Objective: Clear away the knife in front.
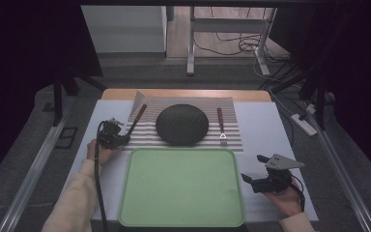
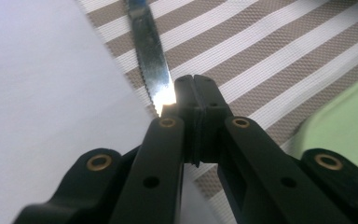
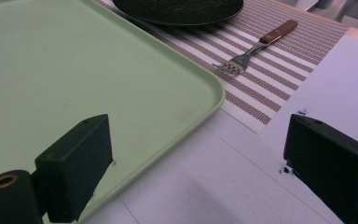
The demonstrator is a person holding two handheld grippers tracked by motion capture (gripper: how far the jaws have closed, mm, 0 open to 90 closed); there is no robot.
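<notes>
I have my left gripper down at the near left corner of the brown-and-white striped woven placemat, with its jaws pressed together and nothing between them, their tips just beside the tip of the serrated steel knife with the dark wooden handle. That knife lies on the mat's left edge, left of the dark round domed plate, its blade towards me and its handle pointing away. I judge the step in hand to be the approach for picking the knife up, probably to carry it to the pale green plastic tray just in front of me. Next I would need to spread these jaws and bring them astride the blade or handle before closing, and a thin blade lying flat on the weave could slip out. My right gripper rests on the white table cover right of the tray, jaws standing wide apart and holding nothing. The left gripper view shows me what the high view is too far off to show: the blade's saw teeth, the bright glint at its tip, and the tip lying right by the shut jaw ends. The right gripper view gives the steel fork with its wooden handle lying on the mat beyond the tray's corner, tines towards me.
</notes>
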